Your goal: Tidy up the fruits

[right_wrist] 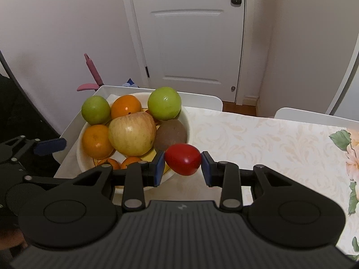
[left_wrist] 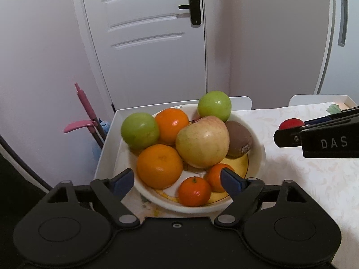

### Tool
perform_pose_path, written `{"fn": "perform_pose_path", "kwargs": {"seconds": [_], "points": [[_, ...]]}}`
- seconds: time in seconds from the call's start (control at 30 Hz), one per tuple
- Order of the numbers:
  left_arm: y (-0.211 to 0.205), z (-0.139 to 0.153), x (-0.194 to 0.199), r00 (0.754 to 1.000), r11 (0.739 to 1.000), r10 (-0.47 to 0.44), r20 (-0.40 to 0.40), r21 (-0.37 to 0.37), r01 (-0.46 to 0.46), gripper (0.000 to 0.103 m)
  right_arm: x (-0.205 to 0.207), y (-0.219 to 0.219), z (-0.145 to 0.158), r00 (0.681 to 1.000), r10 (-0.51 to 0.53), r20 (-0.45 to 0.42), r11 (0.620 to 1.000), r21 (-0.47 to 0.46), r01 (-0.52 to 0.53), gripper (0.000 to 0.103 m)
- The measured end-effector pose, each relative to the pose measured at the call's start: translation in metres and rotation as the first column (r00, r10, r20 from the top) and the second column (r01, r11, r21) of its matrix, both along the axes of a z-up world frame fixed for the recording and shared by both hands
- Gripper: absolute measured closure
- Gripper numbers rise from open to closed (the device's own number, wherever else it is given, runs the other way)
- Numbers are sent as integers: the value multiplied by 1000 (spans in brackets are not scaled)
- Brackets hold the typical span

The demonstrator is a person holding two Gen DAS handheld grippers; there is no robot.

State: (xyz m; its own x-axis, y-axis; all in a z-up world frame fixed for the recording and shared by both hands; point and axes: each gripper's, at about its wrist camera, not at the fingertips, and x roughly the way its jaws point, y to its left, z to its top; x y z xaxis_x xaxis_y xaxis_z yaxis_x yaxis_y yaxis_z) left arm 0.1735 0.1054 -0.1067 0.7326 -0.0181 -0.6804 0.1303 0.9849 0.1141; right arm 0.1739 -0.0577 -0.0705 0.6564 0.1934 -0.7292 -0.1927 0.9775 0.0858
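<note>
A white bowl [left_wrist: 260,157] [right_wrist: 189,123] holds two green apples [left_wrist: 140,130] [left_wrist: 214,105], a big yellow-red apple [left_wrist: 203,141], a kiwi [left_wrist: 239,139], two oranges [left_wrist: 159,165] and small mandarins [left_wrist: 194,191]. My left gripper [left_wrist: 177,182] stands open over the bowl's near rim, with one mandarin lying between its blue pads [left_wrist: 231,182], untouched. The right gripper [right_wrist: 182,163] is shut on a small red fruit [right_wrist: 182,159] [left_wrist: 291,124], held in the air just right of the bowl.
The bowl sits on a white tray [left_wrist: 107,152] at the table's left end. A patterned tablecloth [right_wrist: 269,145] covers the table to the right. White chair backs [right_wrist: 314,115] stand behind it, with a door [right_wrist: 190,33] and a pink-handled mop [left_wrist: 84,103] beyond.
</note>
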Motion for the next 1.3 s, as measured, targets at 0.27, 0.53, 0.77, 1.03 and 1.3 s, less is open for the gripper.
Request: {"fn": "perform_pose_path", "kwargs": {"seconds": [0.27, 0.53, 0.77, 1.03, 1.3], "points": [[18, 18, -17, 999, 998, 29, 16, -48, -28, 9, 3, 11, 0, 998, 55, 5, 998, -4, -55, 53], [31, 22, -27, 998, 997, 54, 34, -65, -52, 1, 13, 31, -22, 993, 118, 25, 993, -20, -118, 53], [39, 17, -31, 998, 998, 56, 15, -38, -55, 1, 18, 35, -34, 991, 130, 23, 991, -27, -129, 53], [40, 15, -35, 998, 997, 63, 13, -47, -62, 1, 7, 31, -27, 984, 147, 99, 989, -29, -145, 1], [31, 27, -45, 997, 996, 74, 31, -56, -72, 1, -8, 17, -6, 984, 130, 126, 992, -17, -129, 1]]}}
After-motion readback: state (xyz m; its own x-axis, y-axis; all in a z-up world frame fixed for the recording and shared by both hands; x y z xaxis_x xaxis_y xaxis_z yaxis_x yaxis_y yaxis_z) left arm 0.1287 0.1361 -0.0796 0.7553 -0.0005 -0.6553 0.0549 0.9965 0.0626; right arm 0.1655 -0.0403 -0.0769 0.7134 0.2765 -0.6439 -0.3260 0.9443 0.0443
